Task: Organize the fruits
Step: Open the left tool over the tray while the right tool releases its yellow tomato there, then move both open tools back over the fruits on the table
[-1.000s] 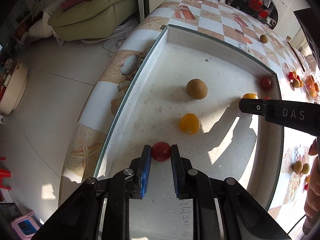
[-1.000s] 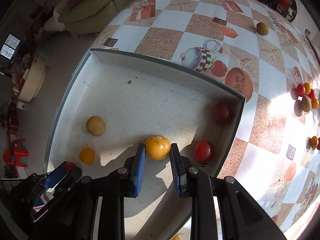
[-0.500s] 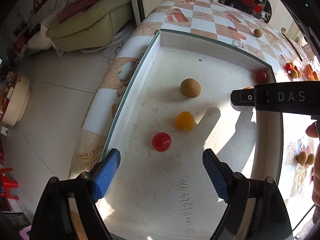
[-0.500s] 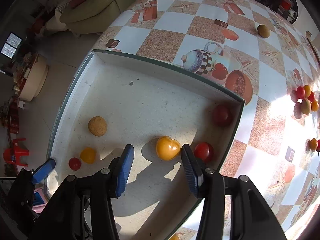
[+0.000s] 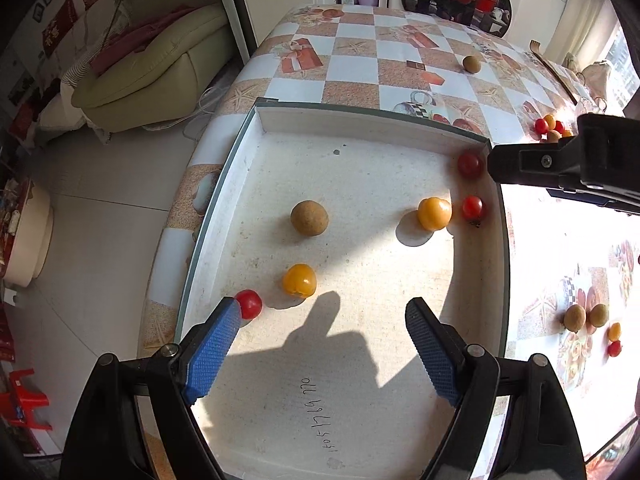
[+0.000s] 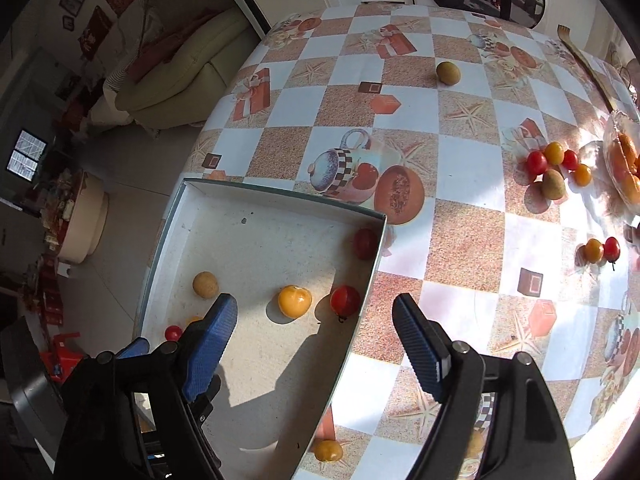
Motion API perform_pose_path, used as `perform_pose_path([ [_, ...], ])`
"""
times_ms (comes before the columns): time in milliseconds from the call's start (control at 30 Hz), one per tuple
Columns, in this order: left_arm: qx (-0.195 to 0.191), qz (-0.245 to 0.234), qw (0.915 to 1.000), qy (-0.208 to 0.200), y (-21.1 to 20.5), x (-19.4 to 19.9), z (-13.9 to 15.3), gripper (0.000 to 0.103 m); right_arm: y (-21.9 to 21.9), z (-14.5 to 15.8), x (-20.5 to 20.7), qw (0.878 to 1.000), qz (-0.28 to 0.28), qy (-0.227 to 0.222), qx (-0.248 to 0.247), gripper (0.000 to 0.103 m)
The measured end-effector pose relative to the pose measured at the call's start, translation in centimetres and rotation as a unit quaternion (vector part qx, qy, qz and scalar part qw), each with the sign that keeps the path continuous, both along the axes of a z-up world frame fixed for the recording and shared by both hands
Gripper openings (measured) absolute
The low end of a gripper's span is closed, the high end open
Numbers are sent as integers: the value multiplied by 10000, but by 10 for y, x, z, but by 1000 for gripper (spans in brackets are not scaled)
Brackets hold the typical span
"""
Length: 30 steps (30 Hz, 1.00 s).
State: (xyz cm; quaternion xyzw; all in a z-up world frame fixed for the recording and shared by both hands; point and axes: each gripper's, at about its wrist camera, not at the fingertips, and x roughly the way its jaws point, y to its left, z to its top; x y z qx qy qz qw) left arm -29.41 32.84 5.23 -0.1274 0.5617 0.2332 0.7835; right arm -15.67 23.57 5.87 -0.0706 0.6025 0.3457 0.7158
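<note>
Six fruits lie loose in the shallow white tray (image 5: 248, 148): a red cherry tomato (image 5: 249, 303) near the left wall, an orange tomato (image 5: 299, 279) just beside it, a brown round fruit (image 5: 309, 218) mid-tray, and a larger orange tomato (image 5: 434, 213) touching a red one (image 5: 473, 207) by the right wall, with another red tomato (image 5: 470, 164) in the far corner. The left gripper (image 5: 324, 344) hangs over the near end, jaws wide and empty. The right gripper (image 6: 314, 340) straddles the tray's right rim, equally wide. More fruit sits scattered on the checked worktop (image 6: 460, 236).
</note>
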Motion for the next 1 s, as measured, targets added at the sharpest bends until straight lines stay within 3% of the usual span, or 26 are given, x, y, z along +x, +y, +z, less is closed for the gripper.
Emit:
perform_pose_path([
  [333, -242, -818, 9958, -322, -59, 86, 27, 85, -119, -3, 53, 9929, -1105, -115, -415, 83],
  [600, -621, -1065, 9917, -363, -95, 163, 18, 85, -197, -18, 96, 9793, -1772, -364, -911, 83],
  [667, -705, -1081, 9911, -320, -102, 179, 10, 85, -205, -23, 104, 9778, -1817, -405, -961, 81],
  [800, -820, -1079, 9905, -230, -111, 206, -6, 85, -209, -34, 118, 9793, -1704, -457, -991, 63],
  [1000, -885, -1088, 9899, -229, -119, 235, -19, 85, -204, -45, 131, 9850, -1392, -487, -898, 59],
])
